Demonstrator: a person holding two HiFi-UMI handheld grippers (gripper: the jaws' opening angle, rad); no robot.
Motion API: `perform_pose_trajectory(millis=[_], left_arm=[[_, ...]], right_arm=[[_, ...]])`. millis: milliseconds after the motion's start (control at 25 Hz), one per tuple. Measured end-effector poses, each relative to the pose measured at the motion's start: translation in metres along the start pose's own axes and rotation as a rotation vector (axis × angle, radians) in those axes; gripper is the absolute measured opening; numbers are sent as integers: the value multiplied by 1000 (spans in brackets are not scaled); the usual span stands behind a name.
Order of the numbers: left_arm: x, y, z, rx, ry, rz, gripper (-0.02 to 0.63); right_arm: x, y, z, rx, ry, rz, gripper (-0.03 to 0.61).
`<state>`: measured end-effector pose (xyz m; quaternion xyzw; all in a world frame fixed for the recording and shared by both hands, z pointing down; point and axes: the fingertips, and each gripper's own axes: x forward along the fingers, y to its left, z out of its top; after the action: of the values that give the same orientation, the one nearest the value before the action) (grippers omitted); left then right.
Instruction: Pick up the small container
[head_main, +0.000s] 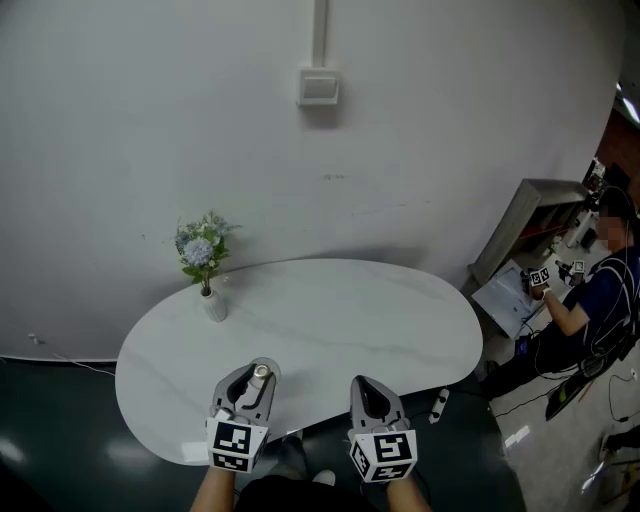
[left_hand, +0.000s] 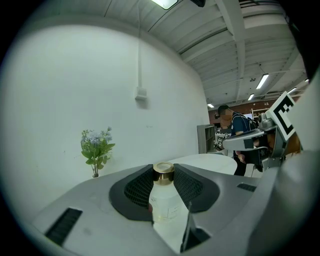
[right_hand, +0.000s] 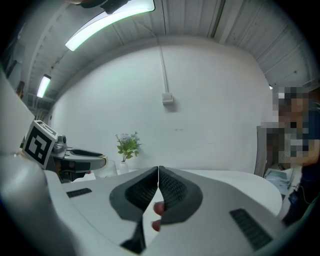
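Note:
The small container (left_hand: 164, 197) is a clear little bottle with a gold cap (left_hand: 163, 171). My left gripper (left_hand: 163, 186) is shut on it, the dark pads pressing both sides of its neck and body. In the head view the left gripper (head_main: 254, 385) hangs over the near edge of the white table (head_main: 330, 320), with the bottle (head_main: 258, 378) between its jaws. My right gripper (head_main: 372, 396) sits beside it on the right, shut with nothing between its jaws. In the right gripper view the right gripper (right_hand: 158, 176) has its tips touching, and the left gripper (right_hand: 75, 162) shows at the left.
A white vase of blue flowers (head_main: 204, 262) stands at the table's far left edge. A white wall (head_main: 200, 120) with a switch box (head_main: 319, 87) rises behind the table. A seated person (head_main: 590, 300) works at a cluttered desk on the right.

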<state>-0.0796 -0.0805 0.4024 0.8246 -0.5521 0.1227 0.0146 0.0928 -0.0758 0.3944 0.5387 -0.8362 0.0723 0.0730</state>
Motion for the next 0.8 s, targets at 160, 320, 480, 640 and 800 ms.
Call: perform_pose_trajectory(millis=[160,320,480,640,800], left_arm=[[-9,-2,2,-8,-5,6,130],[-16,-2,6,-7,-21,15,130],[-22,-4,9,-4,-29,16,130],[-27,-1,9,-14,-35,22,129],[-29,4,9,-6,-38,26,130]], right_arm=[[-5,4,3,-9,-6,7,66],[-10,6,3,-14,-16,12,66],[-14,6,5,-16,-25,13,66],[-16,9,7,-23,-29,20,66],[-17,11,6,-25,-28,17,66]])
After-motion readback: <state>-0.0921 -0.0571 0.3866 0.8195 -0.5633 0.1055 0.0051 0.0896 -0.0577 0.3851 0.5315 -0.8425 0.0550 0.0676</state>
